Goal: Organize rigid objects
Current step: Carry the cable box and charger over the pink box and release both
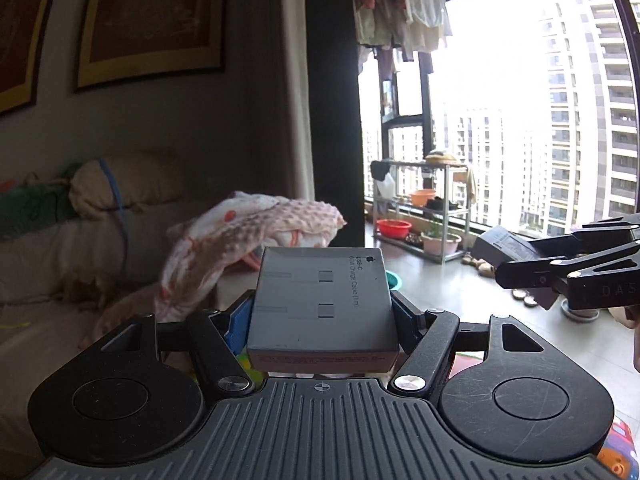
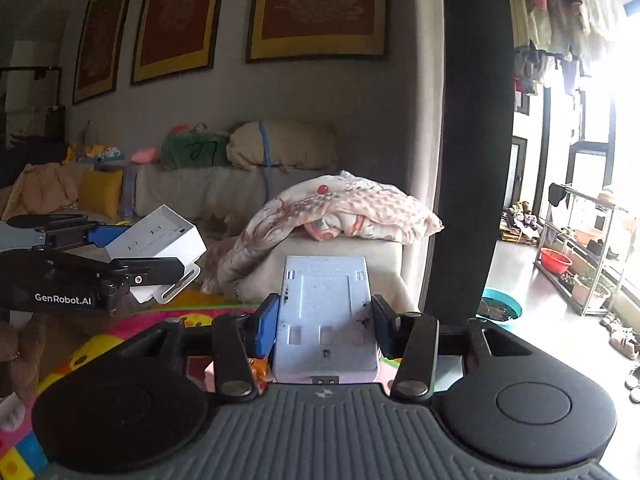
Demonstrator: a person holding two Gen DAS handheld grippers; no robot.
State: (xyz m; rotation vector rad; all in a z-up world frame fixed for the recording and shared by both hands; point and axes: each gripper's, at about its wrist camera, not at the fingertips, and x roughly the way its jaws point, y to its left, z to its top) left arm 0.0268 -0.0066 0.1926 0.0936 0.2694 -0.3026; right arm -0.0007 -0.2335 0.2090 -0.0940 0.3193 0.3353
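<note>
Both hands loaded and held up in the air. The left tool (image 1: 322,312) is clamped on the cable box (image 1: 322,304), which sits square between its fingers; the right tool (image 2: 326,322) is clamped on the white tray (image 2: 326,312). Best play, I'd judge: keep both level and set one down before the other. The left view alone shows the box's USB-C label; the right view shows the play mat (image 2: 120,332) below.
</note>
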